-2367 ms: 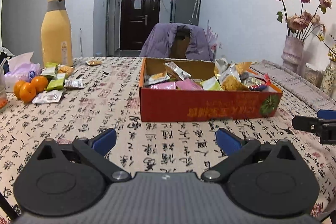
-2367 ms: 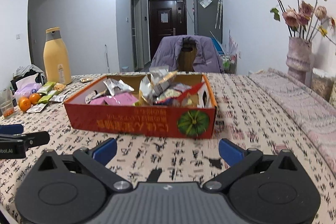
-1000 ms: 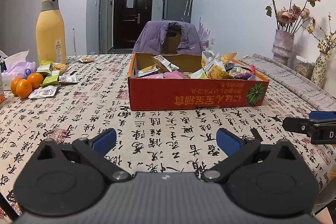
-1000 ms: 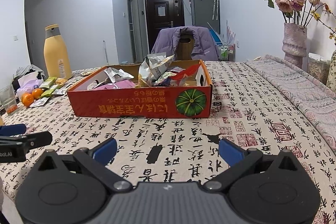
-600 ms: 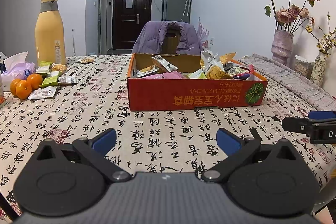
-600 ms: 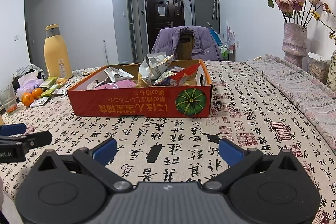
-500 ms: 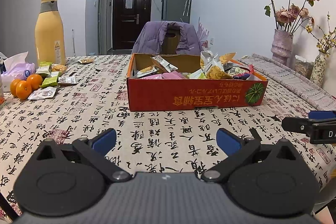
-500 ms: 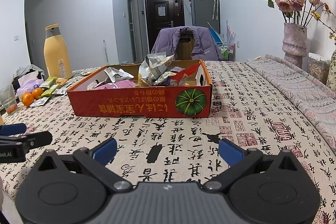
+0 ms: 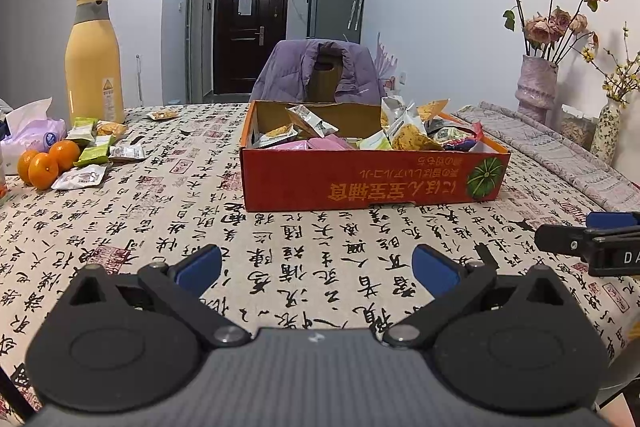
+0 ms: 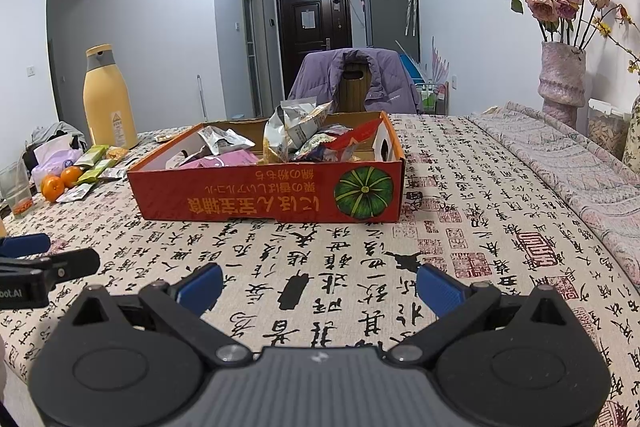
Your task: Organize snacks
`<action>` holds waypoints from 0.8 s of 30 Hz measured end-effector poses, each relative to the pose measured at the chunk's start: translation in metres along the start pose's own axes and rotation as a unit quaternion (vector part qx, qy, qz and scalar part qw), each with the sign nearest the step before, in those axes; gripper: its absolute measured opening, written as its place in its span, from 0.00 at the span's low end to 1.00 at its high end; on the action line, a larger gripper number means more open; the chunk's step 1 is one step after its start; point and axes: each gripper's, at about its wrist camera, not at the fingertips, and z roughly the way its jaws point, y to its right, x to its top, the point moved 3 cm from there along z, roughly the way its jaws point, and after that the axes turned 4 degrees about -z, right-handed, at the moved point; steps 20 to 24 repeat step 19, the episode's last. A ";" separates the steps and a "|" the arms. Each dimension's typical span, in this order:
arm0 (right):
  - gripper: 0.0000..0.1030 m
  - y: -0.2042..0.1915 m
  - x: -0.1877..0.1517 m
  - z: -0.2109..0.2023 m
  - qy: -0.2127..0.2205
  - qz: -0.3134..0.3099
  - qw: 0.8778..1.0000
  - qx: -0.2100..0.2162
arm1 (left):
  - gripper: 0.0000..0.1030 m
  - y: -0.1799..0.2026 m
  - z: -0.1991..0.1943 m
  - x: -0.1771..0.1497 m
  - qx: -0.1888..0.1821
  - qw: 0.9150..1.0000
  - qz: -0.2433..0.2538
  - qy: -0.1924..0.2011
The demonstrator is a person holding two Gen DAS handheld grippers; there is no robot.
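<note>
Behind box wall: lower snack packets [image 9: 316, 143] hidden in red box [image 9: 372, 183]
Left gripper [image 9: 316, 269]: spread, empty
Right gripper [image 10: 318, 289]: spread, empty

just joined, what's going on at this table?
A person holds a claw in each hand, sorting snacks. Both the left claw and the right claw are open and empty, hovering over the calligraphy tablecloth, short of the red cardboard box. The box is already heaped with snack packets. More loose packets lie on the far left by the oranges and the yellow bottle. Nothing is gripped right now.
</note>
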 end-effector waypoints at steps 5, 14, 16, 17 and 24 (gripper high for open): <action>1.00 -0.001 -0.003 0.000 -0.002 -0.001 1.000 0.001 | 1.00 0.000 0.001 0.000 0.000 1.000 0.000 0.001; 1.00 0.000 -0.003 0.005 -0.008 -0.001 1.000 0.003 | 1.00 -0.003 0.001 0.001 0.001 1.000 -0.008 0.007; 1.00 0.001 -0.003 0.007 -0.010 0.000 1.000 0.004 | 1.00 -0.003 0.001 0.001 -0.003 1.000 -0.008 0.009; 1.00 0.001 -0.004 0.008 -0.011 -0.001 1.000 0.004 | 1.00 -0.003 0.001 0.001 -0.004 1.000 -0.008 0.010; 1.00 0.000 -0.004 0.010 -0.013 -0.001 1.000 0.004 | 1.00 -0.002 0.003 0.002 -0.005 1.000 -0.007 0.007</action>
